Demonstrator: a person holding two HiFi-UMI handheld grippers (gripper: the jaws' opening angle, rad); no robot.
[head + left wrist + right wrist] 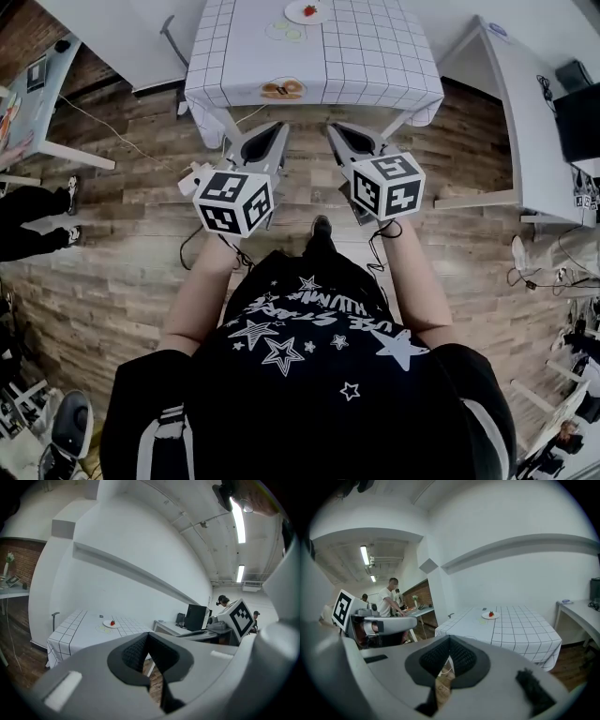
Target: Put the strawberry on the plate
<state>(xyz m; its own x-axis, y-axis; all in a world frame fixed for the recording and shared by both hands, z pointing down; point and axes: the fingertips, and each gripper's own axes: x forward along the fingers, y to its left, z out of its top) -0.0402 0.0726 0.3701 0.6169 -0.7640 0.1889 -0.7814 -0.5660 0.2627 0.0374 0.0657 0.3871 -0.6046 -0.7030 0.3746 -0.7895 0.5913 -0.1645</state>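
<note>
The strawberry (309, 10) sits on the small white plate (298, 14) at the far side of the worktop (375, 56), which wears a white cloth with a black grid. Two pale green discs (285, 31) lie just nearer than the plate, and a brown ring-shaped item (282, 89), too small to identify, lies at the worktop's near edge.

The person stands on the wood floor (122, 234), well short of the worktop's near edge. The left hand-held gripper (279, 127) and the right hand-held gripper (332, 128) are held side by side and point toward it. Both have their jaws pressed together with nothing between them.

As things lie, the fruit already rests on a plate, so the task looks done or not yet set up. If the strawberry must be handled again, these points would matter:

- Get right up to the worktop first, since the plate is on its far side and a long lean would cost accuracy.
- Spread one gripper's jaws before it arrives.
- Come in over the discs without brushing them.
- Straddle the berry across its broad middle and pinch lightly, because the flesh likely bruises easily.
- Keep the other gripper clear of the brown item at the near edge.
</note>
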